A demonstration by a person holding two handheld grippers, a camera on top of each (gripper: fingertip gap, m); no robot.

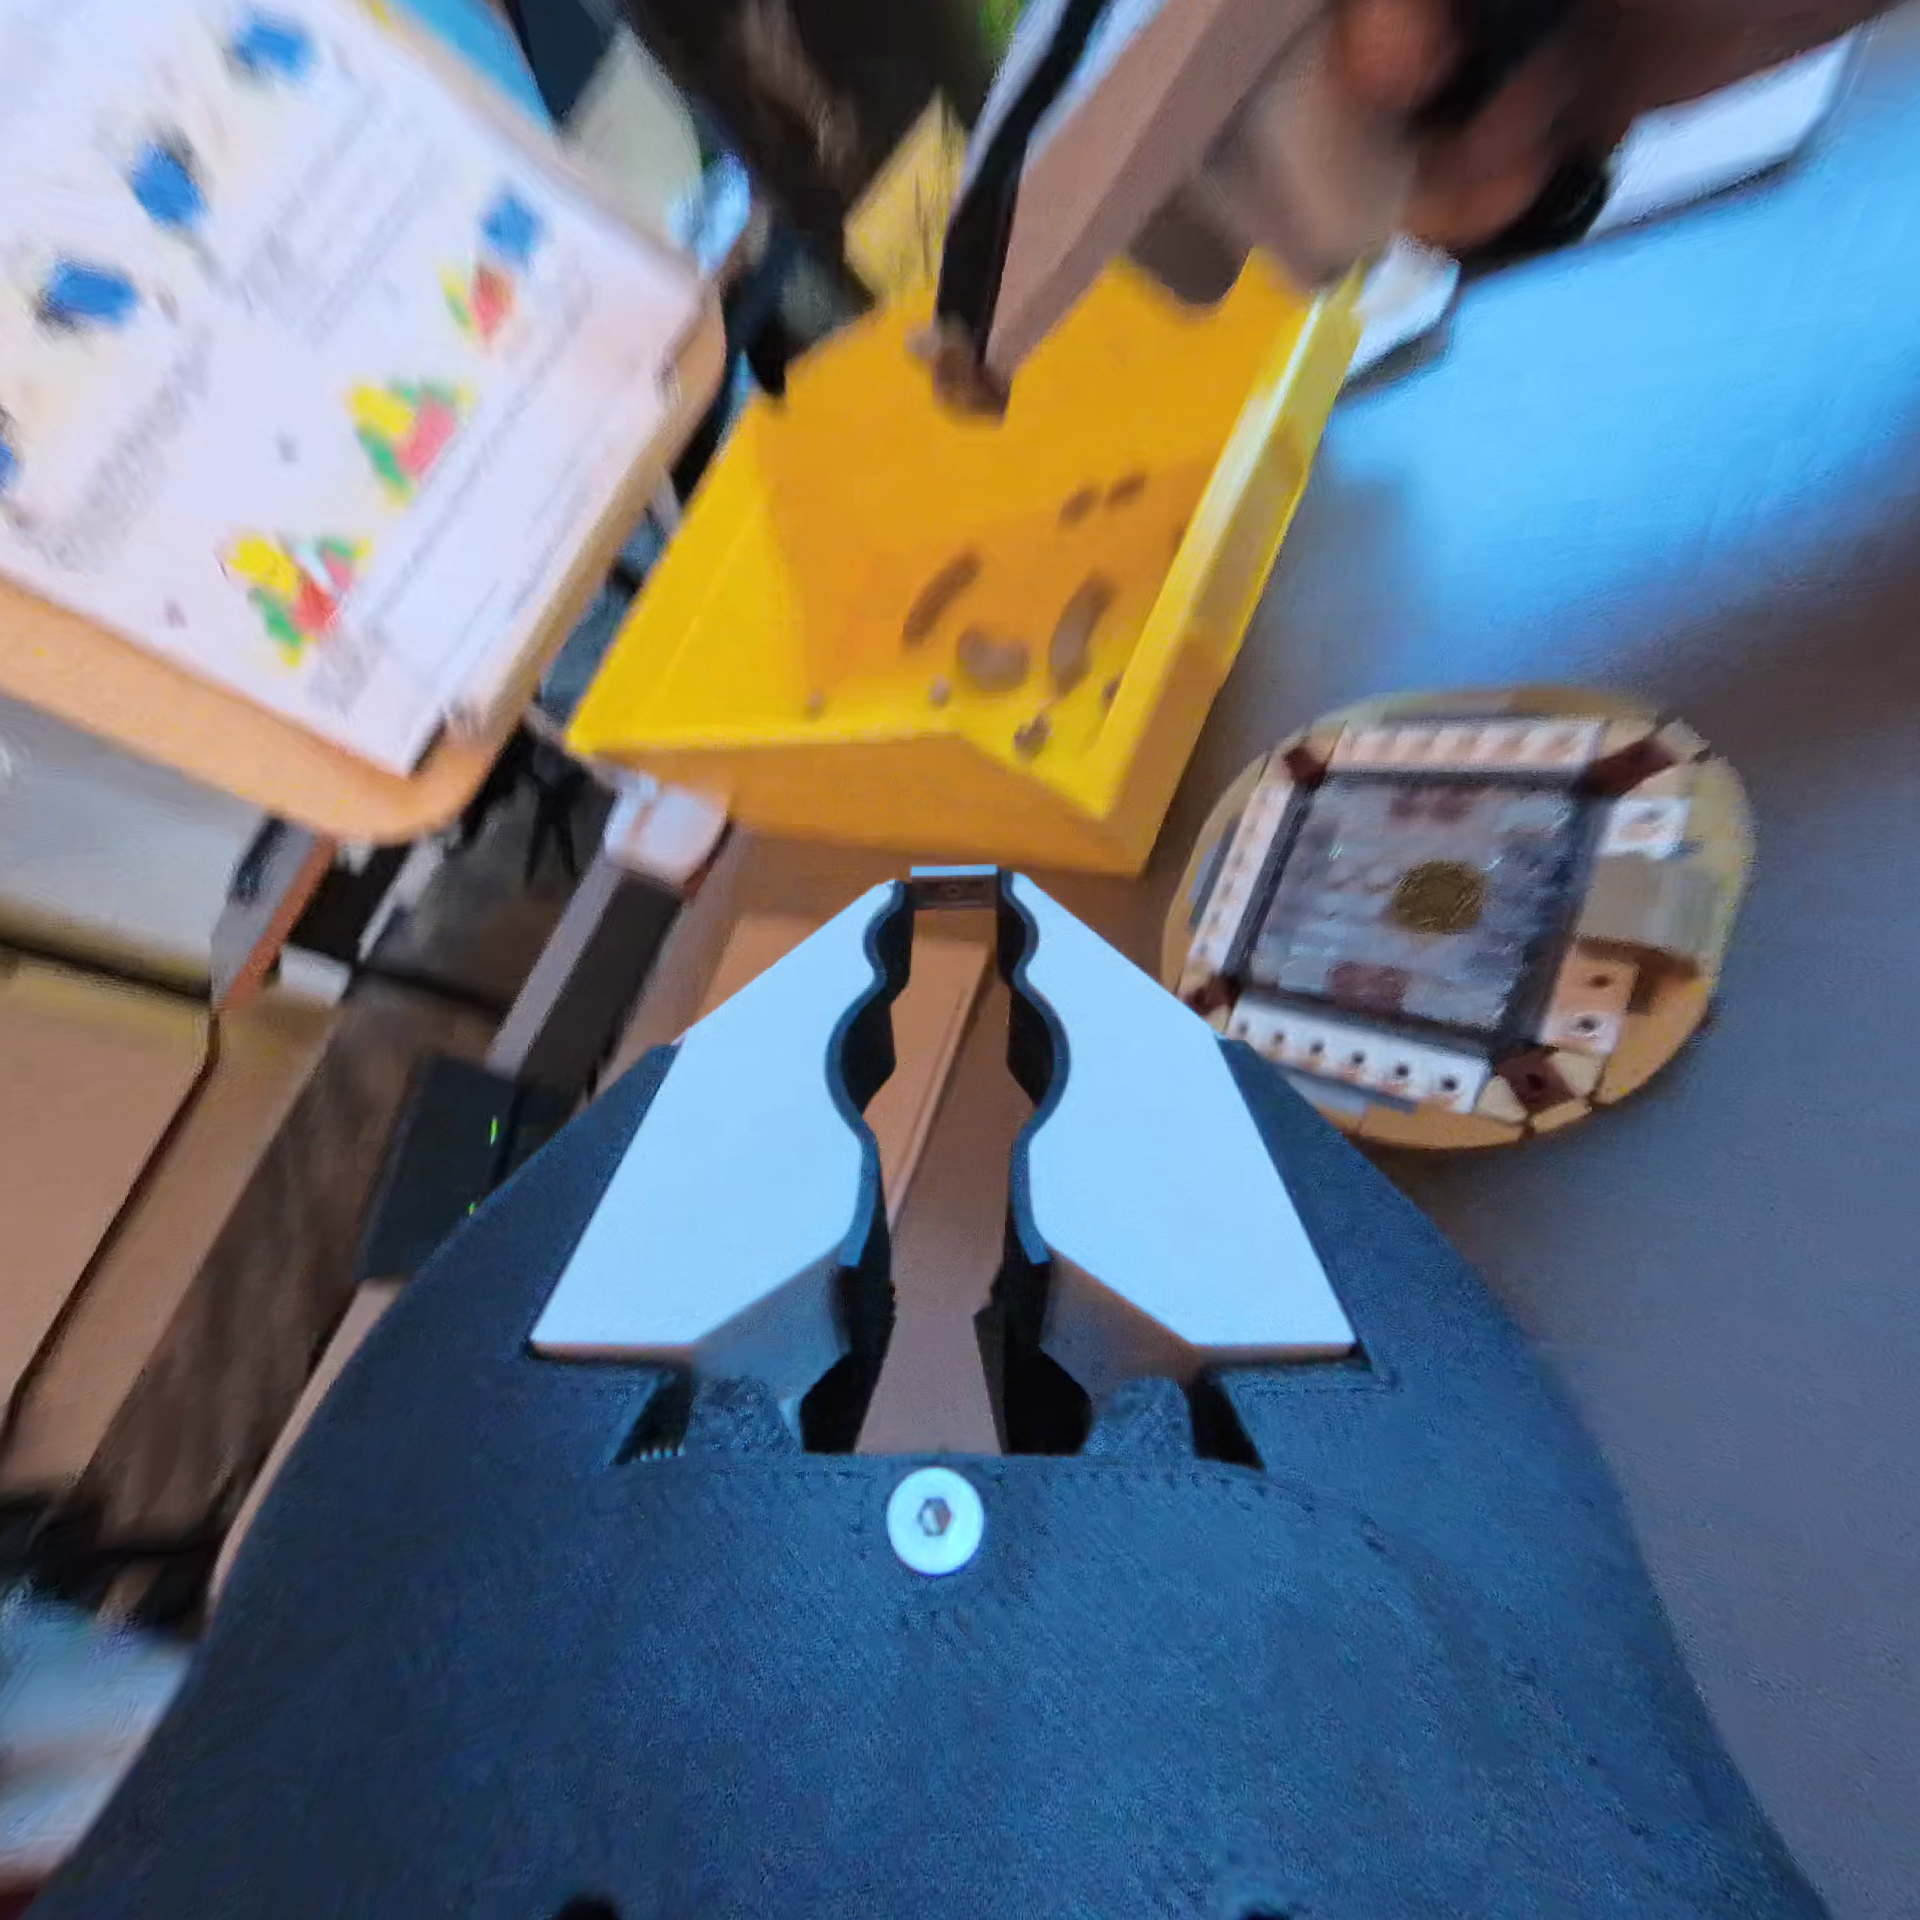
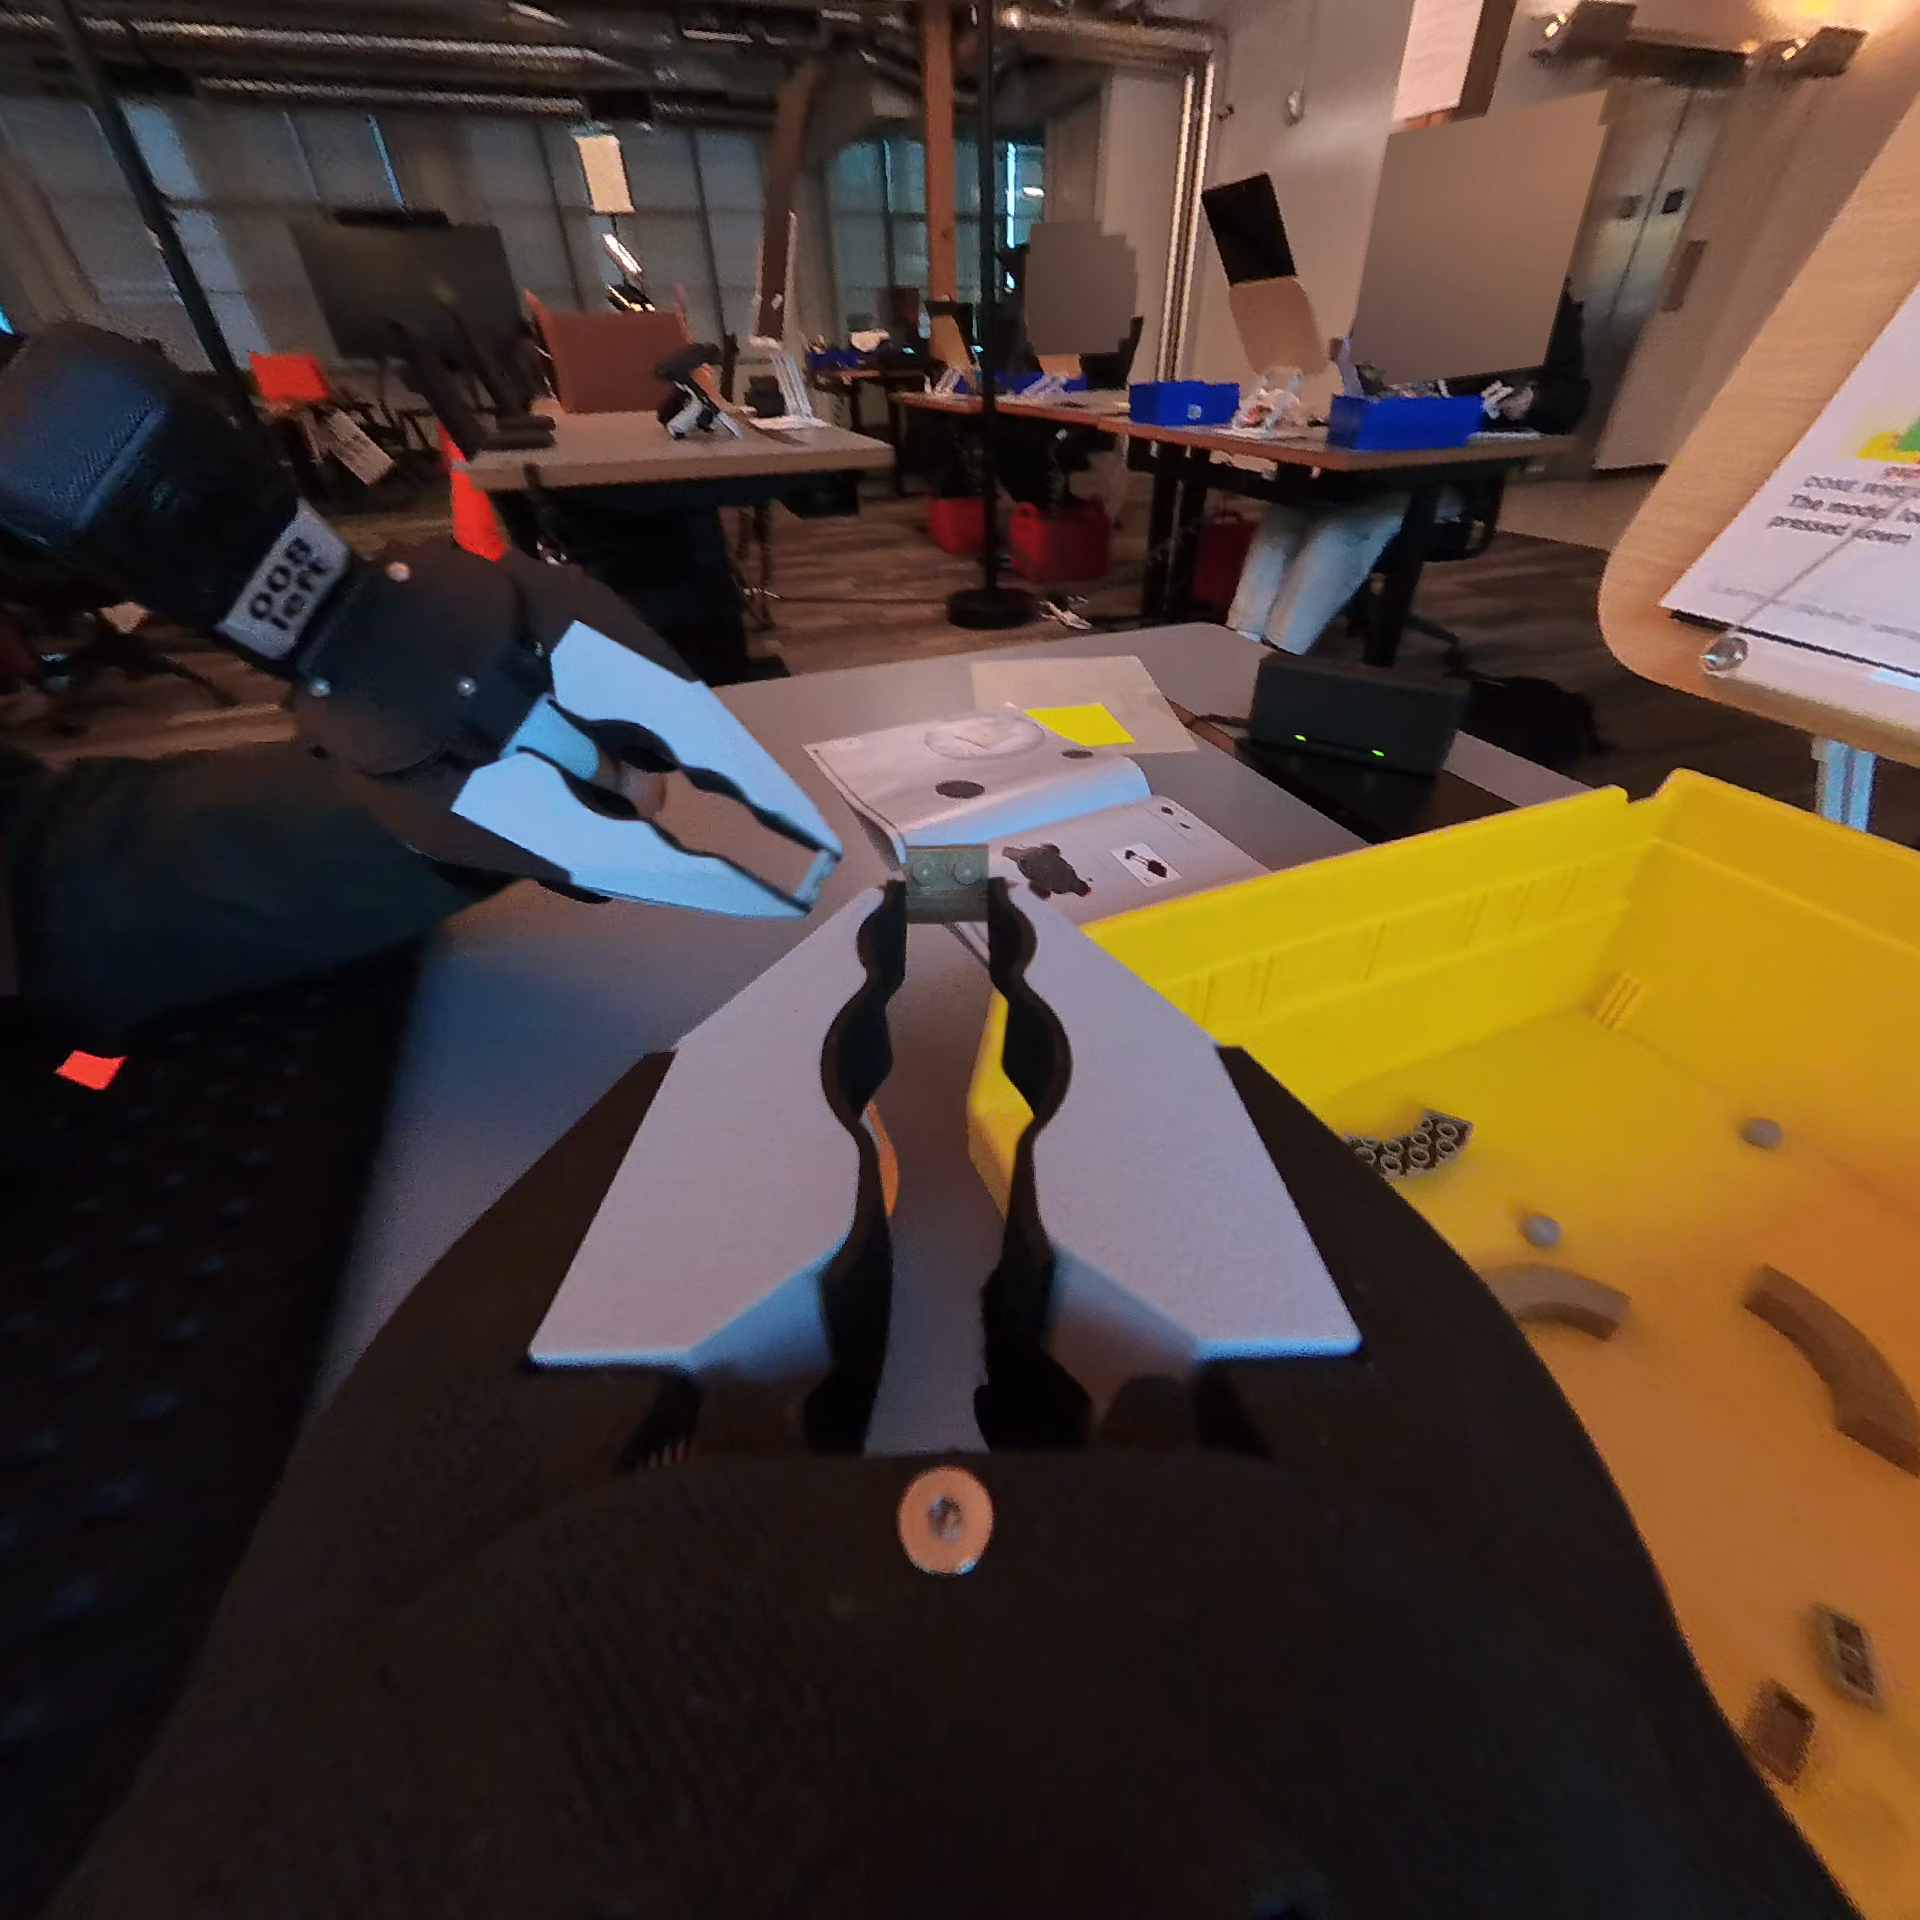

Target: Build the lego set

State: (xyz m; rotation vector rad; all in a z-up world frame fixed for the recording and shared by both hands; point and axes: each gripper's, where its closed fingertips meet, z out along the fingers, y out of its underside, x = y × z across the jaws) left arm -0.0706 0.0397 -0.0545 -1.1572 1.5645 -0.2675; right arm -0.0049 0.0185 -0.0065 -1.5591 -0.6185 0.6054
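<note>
Grey two-stud Lego plate (image 2: pixel 945 883) pinched at right gripper (image 2: pixel 945 902) tips, frame centre.
Left gripper (image 1: pixel 954 896) clamps a small dark piece (image 1: pixel 953 894); yellow bin (image 2: pixel 1455 935) at right.

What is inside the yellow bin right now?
The yellow bin holds loose brown and grey pieces: a curved brown piece, a grey studded piece, and small round ones. The right claw covers the bin's near left corner, so anything there is hidden.
</note>
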